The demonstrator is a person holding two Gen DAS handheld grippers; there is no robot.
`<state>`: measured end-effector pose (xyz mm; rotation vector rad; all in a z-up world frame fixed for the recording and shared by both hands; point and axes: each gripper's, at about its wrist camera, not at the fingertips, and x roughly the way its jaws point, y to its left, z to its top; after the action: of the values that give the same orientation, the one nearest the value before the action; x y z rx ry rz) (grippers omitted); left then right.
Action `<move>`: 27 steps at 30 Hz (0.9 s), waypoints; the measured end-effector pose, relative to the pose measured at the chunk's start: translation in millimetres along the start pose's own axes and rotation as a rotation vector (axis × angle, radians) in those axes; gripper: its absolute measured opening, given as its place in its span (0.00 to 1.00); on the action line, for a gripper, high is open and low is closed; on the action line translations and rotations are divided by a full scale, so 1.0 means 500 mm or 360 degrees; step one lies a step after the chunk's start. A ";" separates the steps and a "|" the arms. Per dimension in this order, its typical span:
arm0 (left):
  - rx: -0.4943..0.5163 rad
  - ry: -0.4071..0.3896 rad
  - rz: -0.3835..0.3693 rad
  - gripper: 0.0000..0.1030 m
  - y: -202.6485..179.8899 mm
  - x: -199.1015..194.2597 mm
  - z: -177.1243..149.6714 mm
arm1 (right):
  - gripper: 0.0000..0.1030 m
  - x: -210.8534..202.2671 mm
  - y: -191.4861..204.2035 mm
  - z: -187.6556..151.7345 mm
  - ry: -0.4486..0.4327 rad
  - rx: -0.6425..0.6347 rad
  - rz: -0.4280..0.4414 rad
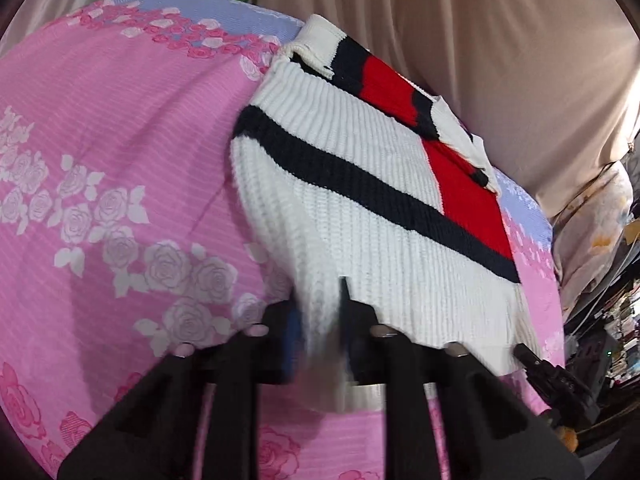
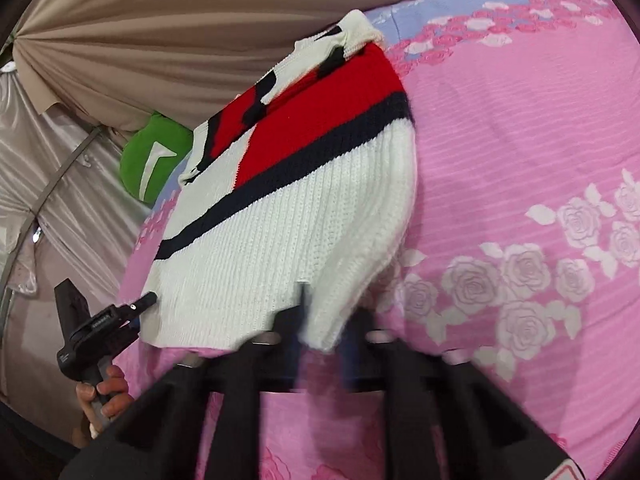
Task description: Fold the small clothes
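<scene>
Both tools pinching the sweater hem

The knit sweater point(image 1: 360, 208) lies on the pink rose bedspread point(image 1: 100, 160); the left tool point(image 1: 320, 320) and the right tool point(image 2: 320, 320) are each clamped narrow on a near corner of its white hem.

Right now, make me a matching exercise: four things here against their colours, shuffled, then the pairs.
Things:
1. knit sweater hem area
2. cushion
3. bedsheet
4. curtain

Colours:
A. beige
B. pink with roses
C. white ribbed
D. green

Pairs: 1-C, 2-D, 3-B, 4-A
</scene>
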<state>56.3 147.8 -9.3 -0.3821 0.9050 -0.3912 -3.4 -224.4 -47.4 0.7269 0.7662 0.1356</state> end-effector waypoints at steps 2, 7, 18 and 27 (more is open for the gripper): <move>0.0034 -0.0069 0.0001 0.13 -0.008 -0.032 -0.002 | 0.07 -0.035 0.017 -0.003 -0.0118 -0.0054 0.0070; 0.0207 -0.0352 -0.0109 0.11 -0.035 -0.167 -0.033 | 0.06 -0.150 0.061 -0.024 -0.0372 -0.0197 0.0185; 0.0534 -0.0857 -0.0388 0.11 -0.088 -0.514 -0.174 | 0.06 -0.494 0.174 -0.137 -0.0898 -0.0689 0.0517; 0.0511 -0.0805 -0.0274 0.11 -0.140 -0.412 -0.004 | 0.06 -0.388 0.160 0.039 -0.0847 -0.0481 0.0510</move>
<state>-71.7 185.8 162.1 -0.2448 0.3084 -0.5582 -119.4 -245.8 127.3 0.5553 0.1121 0.3256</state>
